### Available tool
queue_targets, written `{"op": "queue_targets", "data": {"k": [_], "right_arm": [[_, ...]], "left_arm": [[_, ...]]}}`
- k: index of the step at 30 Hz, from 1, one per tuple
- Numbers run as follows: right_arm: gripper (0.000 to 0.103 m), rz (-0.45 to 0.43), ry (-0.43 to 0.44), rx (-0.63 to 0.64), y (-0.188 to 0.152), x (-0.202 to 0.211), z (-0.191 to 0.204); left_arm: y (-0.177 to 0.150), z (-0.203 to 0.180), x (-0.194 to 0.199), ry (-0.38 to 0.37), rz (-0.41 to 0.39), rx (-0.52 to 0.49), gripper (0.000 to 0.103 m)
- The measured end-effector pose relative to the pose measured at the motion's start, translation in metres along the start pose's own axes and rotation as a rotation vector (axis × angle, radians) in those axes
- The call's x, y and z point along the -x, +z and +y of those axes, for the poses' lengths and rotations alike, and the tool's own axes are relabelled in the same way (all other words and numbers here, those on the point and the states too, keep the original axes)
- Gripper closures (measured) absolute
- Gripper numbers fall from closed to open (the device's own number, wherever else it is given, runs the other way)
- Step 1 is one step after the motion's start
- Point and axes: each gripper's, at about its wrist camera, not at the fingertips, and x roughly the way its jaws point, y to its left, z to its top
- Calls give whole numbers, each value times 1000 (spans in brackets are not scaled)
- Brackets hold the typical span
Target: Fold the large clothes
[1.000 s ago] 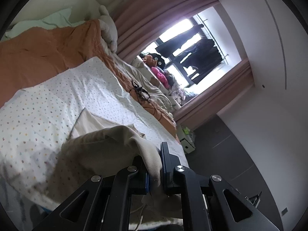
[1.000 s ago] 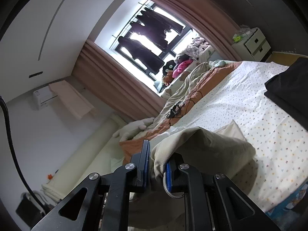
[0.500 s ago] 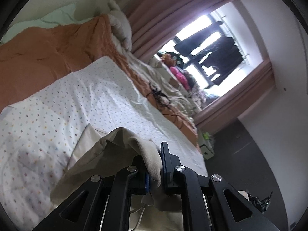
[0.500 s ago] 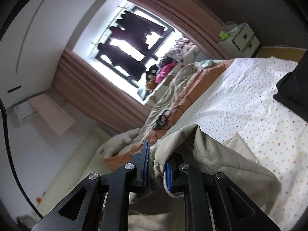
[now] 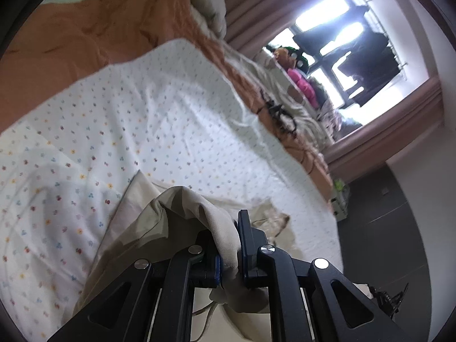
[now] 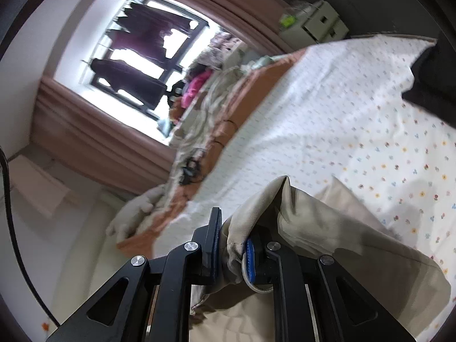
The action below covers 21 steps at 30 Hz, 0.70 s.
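A large beige garment (image 5: 176,208) lies partly on the bed's white dotted sheet (image 5: 142,119). My left gripper (image 5: 229,245) is shut on a bunched fold of it, lifting that fold above the sheet. In the right wrist view the same beige garment (image 6: 327,236) drapes to the right over the dotted sheet (image 6: 327,131). There my right gripper (image 6: 232,242) is shut on another bunched edge, with a white drawstring loop (image 6: 249,280) hanging by the blue pad. Both views are blurred by motion.
An orange quilt (image 5: 85,40) and a pale plush toy (image 5: 211,8) lie at the head of the bed. A black cable tangle (image 5: 280,114) rests near the far edge. A dark garment (image 6: 433,82) sits on the sheet at right. A white drawer unit (image 6: 319,22) stands by the curtained window (image 6: 136,57).
Both grippers have moved forward over the bed and lower, carrying the beige garment along. The sheet now fills more of each view. Both grips have stayed the same.
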Motion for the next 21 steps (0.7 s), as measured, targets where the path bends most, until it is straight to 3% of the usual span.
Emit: {"op": "queue_targets", "data": {"k": [5, 6, 8, 9, 10, 12, 16, 21], "right_arm": [[83, 46, -78, 36, -8, -29, -11], [82, 53, -95, 41, -8, -33, -11], [71, 67, -119, 44, -9, -40, -12], [56, 74, -141, 55, -9, -43, -12], [39, 76, -179, 69, -10, -44, -11], [27, 74, -215, 89, -13, -44, -9], [27, 82, -163, 92, -20, -38, -5], [27, 113, -193, 212, -37, -46, 15]], "left_arm": [[1, 16, -31, 41, 44, 37, 92], [1, 18, -36, 47, 59, 48, 83], [4, 23, -45, 49, 86, 76, 47], [5, 24, -45, 45, 79, 87, 17], [6, 23, -41, 40, 51, 93, 4], [7, 19, -33, 40, 8, 84, 3], [0, 12, -25, 63, 4, 75, 3], [-10, -2, -23, 89, -10, 67, 4]]}}
